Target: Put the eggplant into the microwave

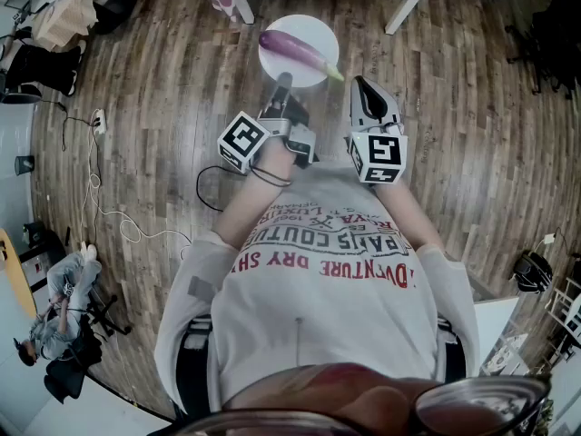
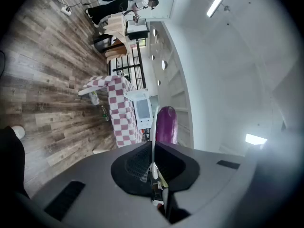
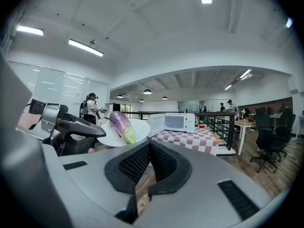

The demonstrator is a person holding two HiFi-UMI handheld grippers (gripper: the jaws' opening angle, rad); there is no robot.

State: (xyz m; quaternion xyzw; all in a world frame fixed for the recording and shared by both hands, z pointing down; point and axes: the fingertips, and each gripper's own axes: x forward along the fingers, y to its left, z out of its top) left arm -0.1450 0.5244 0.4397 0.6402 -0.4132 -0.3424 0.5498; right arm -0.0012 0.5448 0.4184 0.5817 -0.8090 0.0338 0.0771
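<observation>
Past our printed shirt (image 1: 318, 280), left gripper (image 1: 285, 82) clenches the white plate (image 1: 309, 29) by its rim, eggplant (image 1: 295, 51) lying on it at upper centre; our right gripper (image 1: 362, 84) is pinched closed, empty; microwave (image 3: 173, 122) sits on the checked table (image 3: 199, 137).

Left tool (image 1: 284, 82) clamps the plate (image 1: 309, 27) rim; right tool (image 1: 361, 84) closed.

The person wears a white short-sleeved T-shirt (image 1: 322, 289) printed with red and dark block lettering. The left gripper (image 1: 284, 82) and right gripper (image 1: 361, 84) have grey shells and black ribbed pads (image 3: 133, 163). Each bears a black-and-white marker cube (image 1: 243, 142), and a thin black cable (image 1: 200, 189) loops beside the left one.
</observation>
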